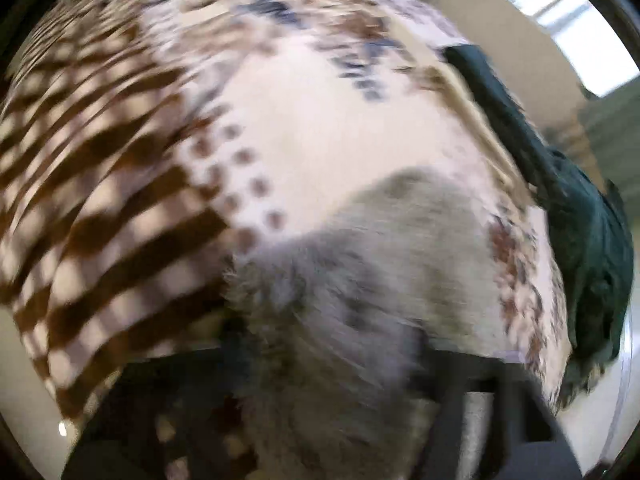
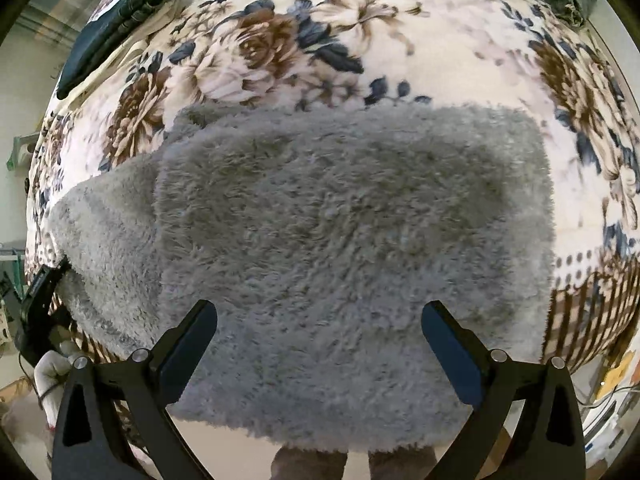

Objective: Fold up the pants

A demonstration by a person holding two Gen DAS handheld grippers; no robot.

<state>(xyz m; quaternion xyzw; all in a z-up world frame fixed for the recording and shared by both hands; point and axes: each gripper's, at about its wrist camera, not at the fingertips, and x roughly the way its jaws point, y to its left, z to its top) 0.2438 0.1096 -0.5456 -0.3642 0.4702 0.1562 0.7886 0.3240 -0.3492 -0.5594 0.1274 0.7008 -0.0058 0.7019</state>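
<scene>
Across the flower-patterned blanket the grey fleece pants are lying folded into a wide block, one part sticking out at their left end. Above them the right gripper is hanging with jaws wide and nothing between. At that left end the left gripper is touching the pile; I cannot tell its jaws through the blur.

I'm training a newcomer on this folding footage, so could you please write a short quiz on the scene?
1. What pattern does the blanket under the grey pants carry?
2. True or false: the right gripper is shut on the pants.
3. The dark green garment lies: A on the pants, B apart from them, C in the right gripper.
Key: 1 flowers, striped at the border; 2 false, it is open; 3 B.
</scene>
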